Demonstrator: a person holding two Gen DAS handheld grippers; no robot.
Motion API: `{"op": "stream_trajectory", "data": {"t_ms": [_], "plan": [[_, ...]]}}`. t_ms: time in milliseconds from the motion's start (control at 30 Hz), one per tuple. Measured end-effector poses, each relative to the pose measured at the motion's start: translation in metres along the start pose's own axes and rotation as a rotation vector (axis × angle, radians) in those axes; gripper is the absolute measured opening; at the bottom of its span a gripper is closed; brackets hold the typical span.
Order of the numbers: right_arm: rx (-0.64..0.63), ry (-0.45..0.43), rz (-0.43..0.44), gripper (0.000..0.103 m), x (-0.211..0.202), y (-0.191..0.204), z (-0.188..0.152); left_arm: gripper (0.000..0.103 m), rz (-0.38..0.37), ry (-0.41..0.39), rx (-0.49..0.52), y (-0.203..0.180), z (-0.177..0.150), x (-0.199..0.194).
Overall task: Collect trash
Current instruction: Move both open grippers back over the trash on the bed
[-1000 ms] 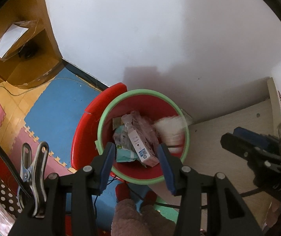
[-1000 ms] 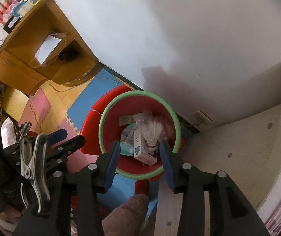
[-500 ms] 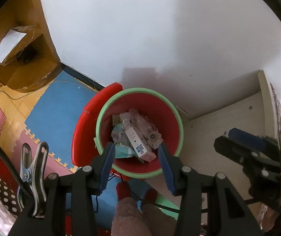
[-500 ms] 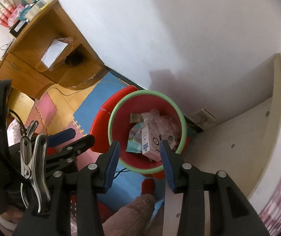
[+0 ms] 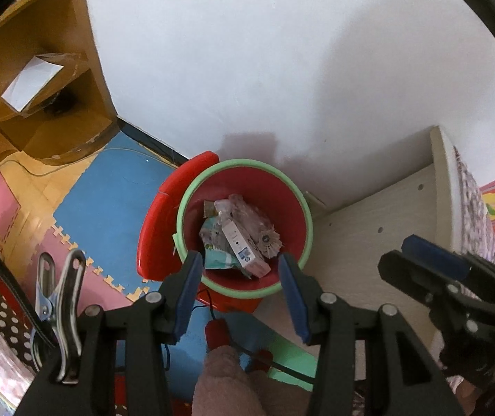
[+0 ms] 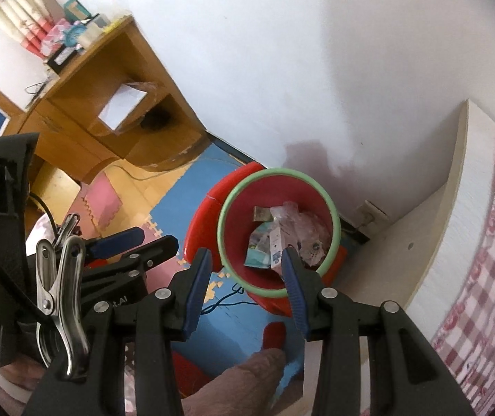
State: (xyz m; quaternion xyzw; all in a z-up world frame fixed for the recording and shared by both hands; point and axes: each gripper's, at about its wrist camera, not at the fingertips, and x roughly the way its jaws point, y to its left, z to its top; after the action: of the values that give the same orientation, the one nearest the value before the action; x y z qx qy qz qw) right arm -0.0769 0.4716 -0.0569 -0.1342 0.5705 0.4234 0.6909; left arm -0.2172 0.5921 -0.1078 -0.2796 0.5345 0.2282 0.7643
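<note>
Two grippers — left, right — are held spread and empty above the bin, where trash lies; apparently positioned after dropping.

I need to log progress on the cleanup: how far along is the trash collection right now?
Done: the red bin already holds a white carton, wrappers and a round crumpled piece. In hand: nothing; the left gripper and right gripper are both open and empty above it. Left: no loose trash shows on the floor mats in view.
</note>
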Motion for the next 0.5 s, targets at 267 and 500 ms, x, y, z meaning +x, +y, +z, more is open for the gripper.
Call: {"op": "stream_trajectory", "data": {"t_ms": [267, 500], "plan": [[-0.050, -0.055, 0.050, 0.043, -0.038, 0.009, -0.019, 0.048, 0.048, -0.058, -0.024, -0.008, -0.020, -0.045], [-0.093, -0.096, 0.096, 0.043, -0.074, 0.014, -0.039, 0.048, 0.084, -0.097, -0.059, -0.020, -0.039, -0.077]]}}
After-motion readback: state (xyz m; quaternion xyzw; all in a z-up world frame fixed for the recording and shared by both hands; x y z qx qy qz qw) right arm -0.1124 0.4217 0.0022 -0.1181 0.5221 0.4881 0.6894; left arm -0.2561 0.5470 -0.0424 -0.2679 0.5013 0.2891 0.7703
